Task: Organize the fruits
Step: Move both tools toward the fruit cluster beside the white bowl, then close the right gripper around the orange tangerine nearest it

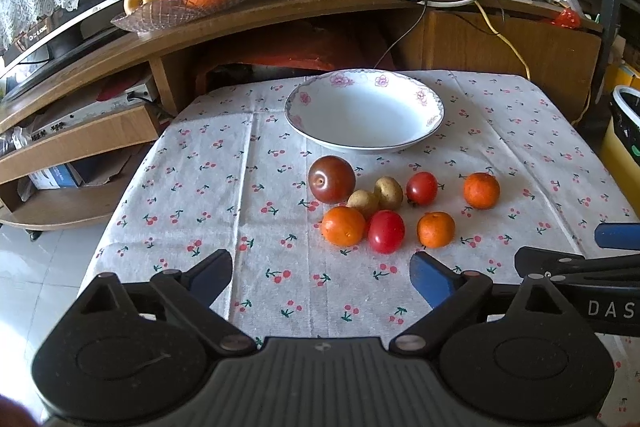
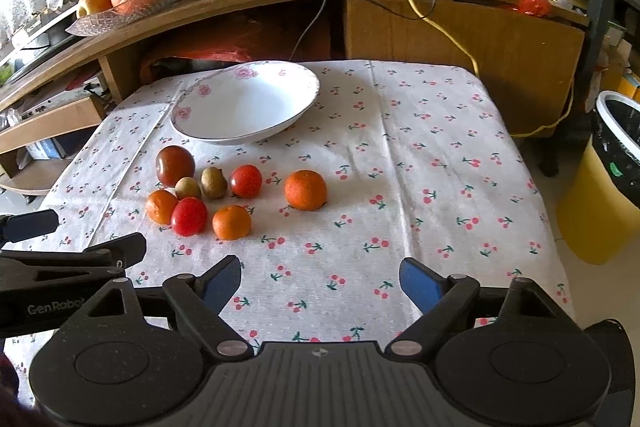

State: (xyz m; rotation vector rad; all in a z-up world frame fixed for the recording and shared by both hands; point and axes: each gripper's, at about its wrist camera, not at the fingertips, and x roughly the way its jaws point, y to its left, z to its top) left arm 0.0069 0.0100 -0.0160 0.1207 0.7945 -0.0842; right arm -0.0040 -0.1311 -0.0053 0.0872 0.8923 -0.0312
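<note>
Bowl [image 1: 364, 111] on tablecloth [image 1: 248, 195], far side of table. Fruit cluster just in front of bowl: plum [image 1: 331, 179] at left, two kiwis [image 1: 378, 197] touching beside it, tomato [image 1: 422, 188] right of kiwis, tangerine [image 1: 481, 190] farthest right, apart. Nearer row: tangerine [image 1: 343, 226], tomato [image 1: 386, 231], tangerine [image 1: 436, 229]. Fruit dish [image 1: 188, 7] on shelf behind, at left.

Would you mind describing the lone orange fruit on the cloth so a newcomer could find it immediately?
Start at the white floral bowl on the cherry-print tablecloth; the loose fruit lies on the cloth just in front of it. The lone orange fruit sits at the cluster's right end, beyond a small red tomato. Unlike the others, it touches nothing and stands apart.
</note>
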